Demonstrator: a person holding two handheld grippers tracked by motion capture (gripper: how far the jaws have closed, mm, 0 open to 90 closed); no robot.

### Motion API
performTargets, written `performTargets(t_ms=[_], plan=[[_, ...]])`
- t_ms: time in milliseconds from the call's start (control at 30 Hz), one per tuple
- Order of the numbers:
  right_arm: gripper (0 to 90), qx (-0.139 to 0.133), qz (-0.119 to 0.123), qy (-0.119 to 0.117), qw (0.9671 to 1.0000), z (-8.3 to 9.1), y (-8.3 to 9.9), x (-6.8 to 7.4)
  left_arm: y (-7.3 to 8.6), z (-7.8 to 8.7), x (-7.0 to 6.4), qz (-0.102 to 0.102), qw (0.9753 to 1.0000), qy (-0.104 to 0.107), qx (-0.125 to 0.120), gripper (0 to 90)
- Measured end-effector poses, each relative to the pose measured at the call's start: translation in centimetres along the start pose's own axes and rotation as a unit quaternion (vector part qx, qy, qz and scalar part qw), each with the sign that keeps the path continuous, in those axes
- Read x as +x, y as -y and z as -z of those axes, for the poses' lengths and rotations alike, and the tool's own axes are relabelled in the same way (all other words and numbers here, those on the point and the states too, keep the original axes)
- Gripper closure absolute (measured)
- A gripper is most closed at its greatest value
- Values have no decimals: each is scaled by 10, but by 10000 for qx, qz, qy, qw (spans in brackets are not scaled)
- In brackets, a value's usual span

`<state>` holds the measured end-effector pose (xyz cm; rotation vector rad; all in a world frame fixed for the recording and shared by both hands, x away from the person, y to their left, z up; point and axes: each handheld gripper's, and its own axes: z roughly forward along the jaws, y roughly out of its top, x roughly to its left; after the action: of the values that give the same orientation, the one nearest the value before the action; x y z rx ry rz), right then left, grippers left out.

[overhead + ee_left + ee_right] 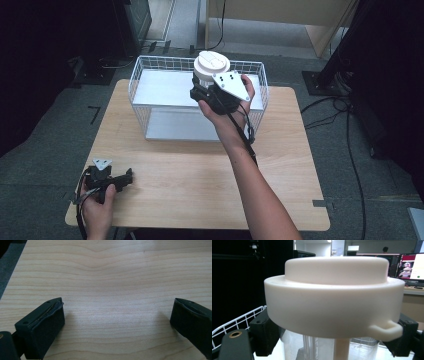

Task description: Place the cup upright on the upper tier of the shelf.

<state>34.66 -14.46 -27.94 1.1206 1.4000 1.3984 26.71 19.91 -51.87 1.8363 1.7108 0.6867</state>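
Note:
A container with a thick white lid [211, 64] and a clear body [362, 350] hangs over the white wire basket [137, 82], its lid above the rim. My right gripper [201, 88] is shut on it, one jaw at each side of the clear body just under the lid [334, 300]. A small loop tab [387, 331] sticks out of the lid's edge. My left gripper [129, 177] rests on the wooden table [190, 170] at the front left, held by a hand. It [117, 315] stands wide open with bare wood between its jaws.
The wire basket stands at the back middle of the table, with a pale shelf inside. Cables trail over the grey floor to the right. Dark equipment stands beyond the table. Basket wires [237, 322] show low on the left in the right gripper view.

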Motion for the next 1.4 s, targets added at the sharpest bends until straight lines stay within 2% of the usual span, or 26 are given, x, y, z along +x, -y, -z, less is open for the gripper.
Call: performTargets(t_ms=[167, 567, 667, 900, 1067, 1167, 1400], plan=[[153, 36, 27, 5, 10000, -9, -1, -4, 0, 0, 0, 1, 10000, 2, -5, 0], [153, 71, 1, 61, 10000, -52, -4, -19, 0, 0, 0, 7, 10000, 1, -7, 0], [153, 109, -30, 106, 9999, -57, -5, -18, 0, 0, 0, 6, 10000, 5, 5, 0], [153, 185, 105, 206, 9996, -77, -7, -15, 0, 0, 0, 4, 10000, 4, -1, 0], [153, 202, -67, 248, 9995, -80, -8, -20, 0, 0, 0, 3, 10000, 4, -1, 0], [153, 224, 0, 267, 9994, -80, -7, -21, 0, 0, 0, 3, 10000, 3, -1, 0], [151, 240, -26, 226, 9995, -76, -6, -24, 0, 0, 0, 8, 10000, 2, -1, 0]])
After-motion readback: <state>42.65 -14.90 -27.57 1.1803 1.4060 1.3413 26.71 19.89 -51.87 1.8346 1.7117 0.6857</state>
